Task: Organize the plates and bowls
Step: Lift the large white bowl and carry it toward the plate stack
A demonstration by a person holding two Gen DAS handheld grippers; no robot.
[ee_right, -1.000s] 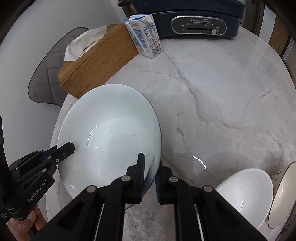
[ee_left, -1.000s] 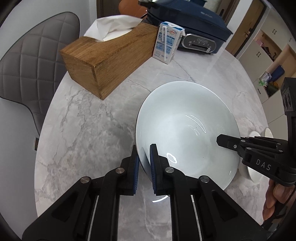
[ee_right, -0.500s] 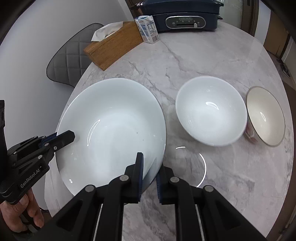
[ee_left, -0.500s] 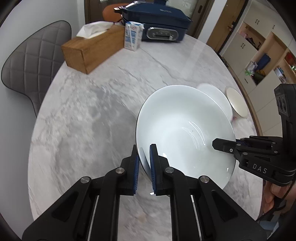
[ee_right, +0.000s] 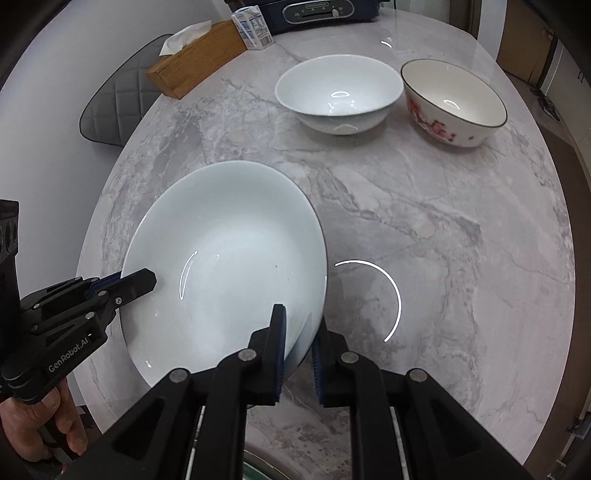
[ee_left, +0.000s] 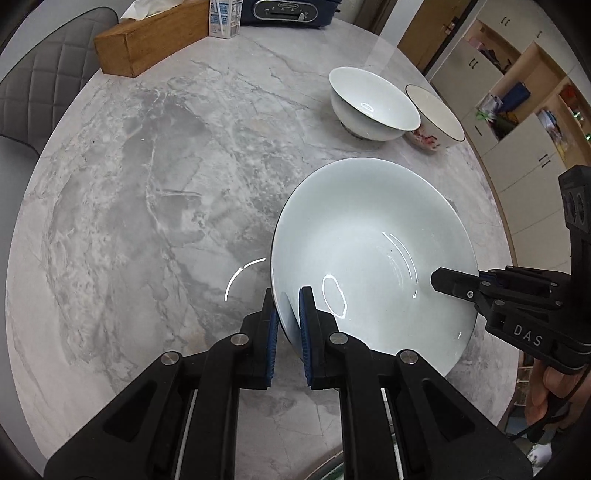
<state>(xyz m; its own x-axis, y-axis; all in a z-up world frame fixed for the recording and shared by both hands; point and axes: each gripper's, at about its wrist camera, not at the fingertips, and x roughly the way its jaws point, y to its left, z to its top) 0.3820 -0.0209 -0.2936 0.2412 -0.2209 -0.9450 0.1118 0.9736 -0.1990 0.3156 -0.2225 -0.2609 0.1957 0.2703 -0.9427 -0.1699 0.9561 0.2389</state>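
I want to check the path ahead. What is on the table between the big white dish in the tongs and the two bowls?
Nothing: between the dish and the white bowl and flowered bowl, only bare marble table shows, clearest in the right wrist view.

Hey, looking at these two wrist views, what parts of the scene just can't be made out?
- Underside of the big white bowl, both views: its own body hides whether it rests on the marble table.
- Appliance, both views: cut off by the top edge.
- Milk carton print: too small to read.
- Person: only fingers show at the frame edges.
- Shelf contents, left wrist view: too small and distorted.
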